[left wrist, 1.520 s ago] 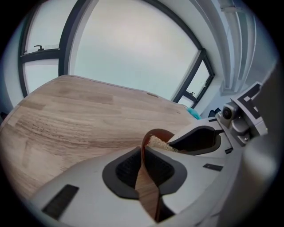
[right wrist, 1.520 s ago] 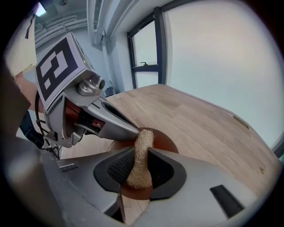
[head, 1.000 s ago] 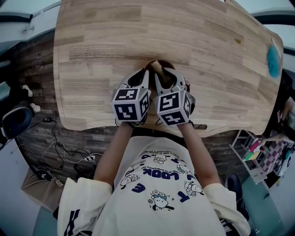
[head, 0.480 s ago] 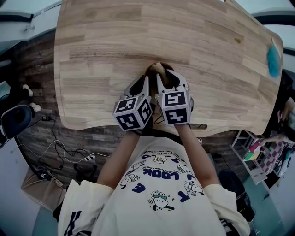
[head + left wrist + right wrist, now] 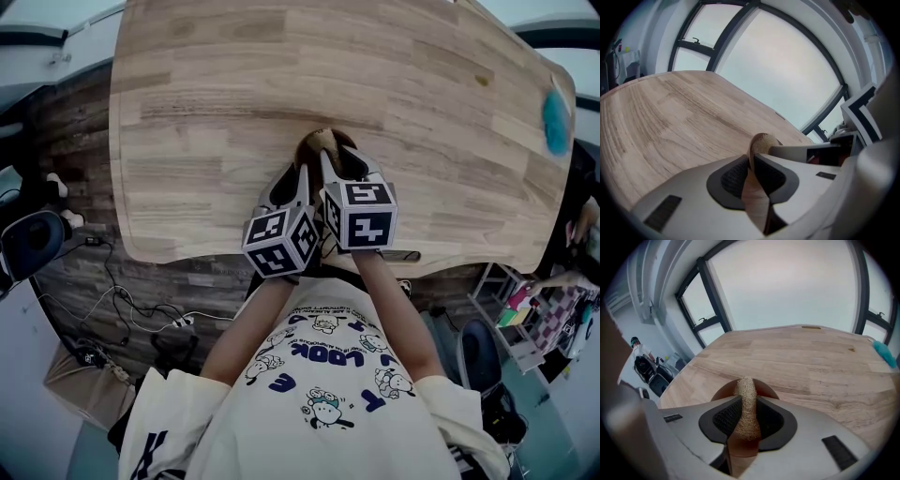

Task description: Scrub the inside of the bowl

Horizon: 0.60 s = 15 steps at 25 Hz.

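On the table (image 5: pixel 234 94), the bowl (image 5: pixel 723 392) stands just ahead of both claws, near the table's front edge. Its wall rises between the jaws of the left claw (image 5: pixel 751 161), which have just been opening. Just right of it, the right claw (image 5: pixel 746 413) grips the scrubber (image 5: pixel 746 399), whose tip sticks out ahead over the bowl. A cloth (image 5: pixel 557 122) lies well apart, ahead and right of the right claw, at the table's edge.
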Available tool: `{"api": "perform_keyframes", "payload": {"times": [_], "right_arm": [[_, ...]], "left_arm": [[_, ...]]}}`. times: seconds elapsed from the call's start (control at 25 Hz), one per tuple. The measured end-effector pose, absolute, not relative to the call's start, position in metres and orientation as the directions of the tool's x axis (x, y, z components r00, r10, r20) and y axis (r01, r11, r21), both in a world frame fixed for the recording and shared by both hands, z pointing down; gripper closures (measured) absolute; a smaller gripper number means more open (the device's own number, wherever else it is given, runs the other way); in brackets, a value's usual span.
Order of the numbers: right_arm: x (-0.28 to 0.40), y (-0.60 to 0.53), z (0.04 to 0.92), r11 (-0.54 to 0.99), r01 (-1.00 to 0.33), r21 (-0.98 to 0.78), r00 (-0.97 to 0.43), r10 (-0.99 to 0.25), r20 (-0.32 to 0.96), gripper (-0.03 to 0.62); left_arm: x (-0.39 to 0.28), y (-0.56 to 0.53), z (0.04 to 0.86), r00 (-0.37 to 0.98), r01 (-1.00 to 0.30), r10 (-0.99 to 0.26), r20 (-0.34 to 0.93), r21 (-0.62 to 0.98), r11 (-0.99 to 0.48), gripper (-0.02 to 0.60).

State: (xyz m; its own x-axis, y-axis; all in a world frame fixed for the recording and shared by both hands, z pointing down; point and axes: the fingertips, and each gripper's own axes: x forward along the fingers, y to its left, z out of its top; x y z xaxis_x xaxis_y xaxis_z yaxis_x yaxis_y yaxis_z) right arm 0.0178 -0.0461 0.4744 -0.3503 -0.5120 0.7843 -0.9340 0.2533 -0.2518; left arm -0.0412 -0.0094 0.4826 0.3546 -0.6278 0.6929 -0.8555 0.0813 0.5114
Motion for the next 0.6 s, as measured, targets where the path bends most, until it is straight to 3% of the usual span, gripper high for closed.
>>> {"api": "perform_keyframes", "payload": {"times": [0.24,0.6], "right_arm": [[0.008,-0.041,0.470,0.451,-0.879,-0.156,-0.396,-0.507,0.766,0.508],[0.001,-0.036,0.470,0.636,-0.750,-0.179,-0.521,-0.403,0.753,0.510]], "left_arm": [[-0.039,-0.019,0.485,0.446,-0.855,-0.537,0.716,0.518,-0.020,0.492],[-0.036,-0.047,0.481,0.479,-0.864,-0.447,0.755,0.316,-0.391,0.488]]}}
